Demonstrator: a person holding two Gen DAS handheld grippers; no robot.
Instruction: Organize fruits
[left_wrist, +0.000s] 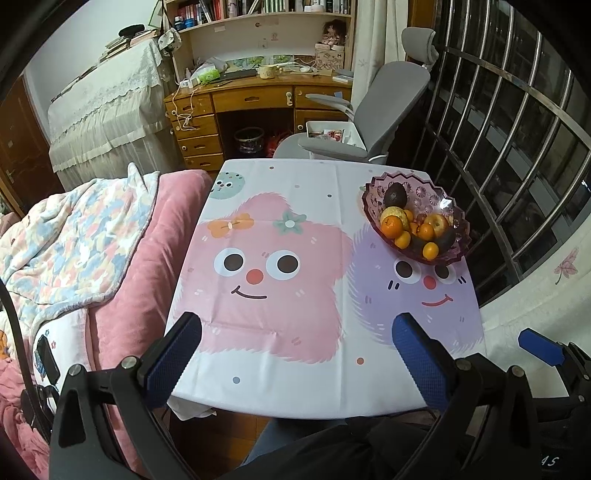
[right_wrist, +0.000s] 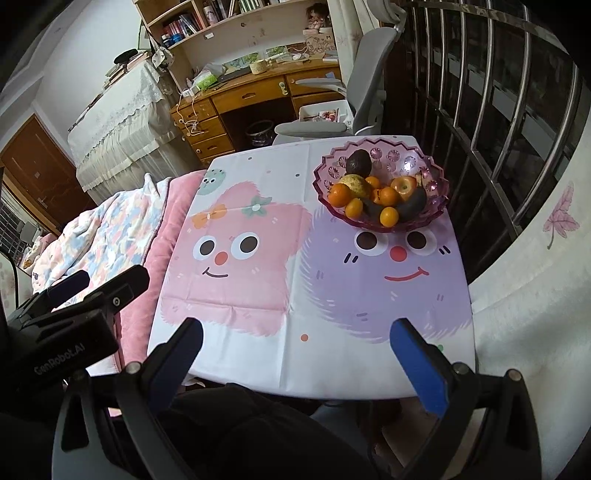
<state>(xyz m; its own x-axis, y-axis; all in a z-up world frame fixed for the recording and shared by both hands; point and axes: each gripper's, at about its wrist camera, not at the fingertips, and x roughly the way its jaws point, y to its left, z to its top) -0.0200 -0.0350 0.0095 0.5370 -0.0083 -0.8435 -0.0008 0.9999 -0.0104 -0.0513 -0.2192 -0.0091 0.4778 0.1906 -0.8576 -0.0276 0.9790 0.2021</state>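
Tablecloth (left_wrist: 295, 332) mostly bare; fruit bowl (left_wrist: 415, 218) at far-right edge; both grippers' fingers wide apart, empty.

Table (left_wrist: 258, 387) covered by white cloth (left_wrist: 314, 177) printed with a pink star face and a purple fuzzy face. Only a pink glass bowl (right_wrist: 436, 173) sits on it, at the far right corner, above the purple face. Bowl holds fruit. Rest of cloth bare, creased.

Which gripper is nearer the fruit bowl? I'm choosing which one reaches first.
Right, probably. The right gripper sits on the fruit bowl side of the table; the left gripper is farther left. Both are open at the near edge.
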